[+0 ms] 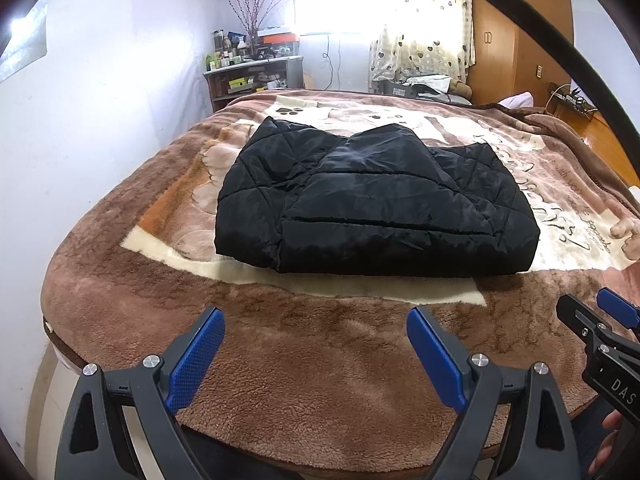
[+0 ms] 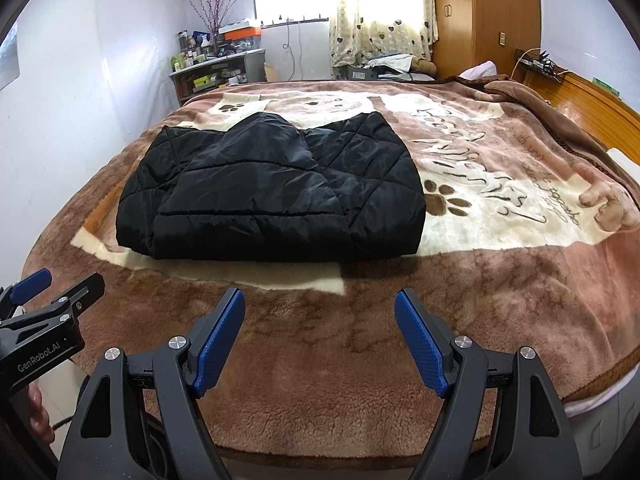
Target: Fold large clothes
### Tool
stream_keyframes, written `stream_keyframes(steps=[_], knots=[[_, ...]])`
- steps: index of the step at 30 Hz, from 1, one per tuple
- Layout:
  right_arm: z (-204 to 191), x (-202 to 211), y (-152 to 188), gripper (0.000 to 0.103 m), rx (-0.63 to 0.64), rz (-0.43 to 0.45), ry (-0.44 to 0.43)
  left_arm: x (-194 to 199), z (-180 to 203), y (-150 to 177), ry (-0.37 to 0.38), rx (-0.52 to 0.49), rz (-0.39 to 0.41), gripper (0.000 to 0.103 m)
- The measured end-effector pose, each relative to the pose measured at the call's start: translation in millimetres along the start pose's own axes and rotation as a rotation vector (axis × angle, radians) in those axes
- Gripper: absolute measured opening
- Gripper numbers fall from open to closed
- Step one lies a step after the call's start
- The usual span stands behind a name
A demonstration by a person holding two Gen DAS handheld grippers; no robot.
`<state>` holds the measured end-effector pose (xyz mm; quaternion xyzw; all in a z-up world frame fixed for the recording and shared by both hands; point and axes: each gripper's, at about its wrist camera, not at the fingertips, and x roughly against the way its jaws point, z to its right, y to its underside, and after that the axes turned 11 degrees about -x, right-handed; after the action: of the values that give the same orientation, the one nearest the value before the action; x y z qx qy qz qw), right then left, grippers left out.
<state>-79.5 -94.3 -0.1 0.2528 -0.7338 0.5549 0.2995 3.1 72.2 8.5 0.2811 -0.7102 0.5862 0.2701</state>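
1. Left wrist view: the left gripper [image 1: 316, 326], black with blue textured pads, has its fingers spread wide and grasps nothing, above the near edge of the brown plush blanket [image 1: 320, 360] printed with cream paw marks.
2. The black quilted padded jacket [image 1: 372, 204] lies folded into a compact block on the blanket's cream panel, well apart from the fingers.
3. The right gripper [image 1: 608, 320] shows at the right edge; its fingers cannot be judged here.
4. Right wrist view: the right gripper [image 2: 320, 308] is released, nothing between its pads.
5. The jacket [image 2: 276, 196] sits ahead and left of centre; a wooden wardrobe [image 2: 488, 12] stands beyond.
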Motion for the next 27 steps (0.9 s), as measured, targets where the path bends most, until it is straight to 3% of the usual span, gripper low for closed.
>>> stream_keyframes(steps=[27], knots=[[-0.6,0.8,0.6,0.077,-0.002,-0.001,-0.003,-0.9,2.5,-0.3,0.004,-0.018,-0.002,0.093]])
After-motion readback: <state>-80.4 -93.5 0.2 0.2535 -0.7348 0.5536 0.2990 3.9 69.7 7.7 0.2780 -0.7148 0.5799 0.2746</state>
